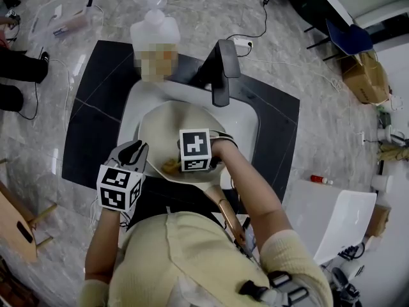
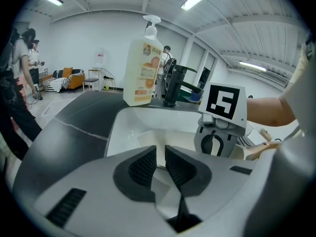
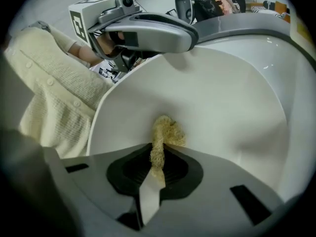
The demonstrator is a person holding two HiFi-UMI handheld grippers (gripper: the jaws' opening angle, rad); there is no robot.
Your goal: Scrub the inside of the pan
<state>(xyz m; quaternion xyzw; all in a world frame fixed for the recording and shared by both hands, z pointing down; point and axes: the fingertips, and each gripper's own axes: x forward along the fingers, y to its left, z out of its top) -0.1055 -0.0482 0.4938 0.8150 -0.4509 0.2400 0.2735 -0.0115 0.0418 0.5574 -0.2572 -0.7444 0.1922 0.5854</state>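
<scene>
A cream pan [image 1: 167,128] lies tilted in the white sink [image 1: 248,125], its handle [image 1: 222,208] pointing toward the person. My left gripper [image 1: 135,151] is shut on the pan's left rim; the thin rim [image 2: 161,154] shows between its pads, and the clamp [image 3: 148,31] is also seen from inside the pan. My right gripper [image 1: 184,166] reaches into the pan and is shut on a yellowish loofah scrubber [image 3: 165,132], which presses on the pan's inner wall [image 3: 217,102]. In the head view the scrubber [image 1: 170,166] peeks out beside the marker cube.
A black faucet [image 1: 221,75] overhangs the sink's far side, with a large soap pump bottle [image 1: 155,31] to its left. The sink sits in a dark countertop [image 1: 96,107]. A white panel [image 1: 332,216] stands at the right. People stand far off [image 2: 24,58].
</scene>
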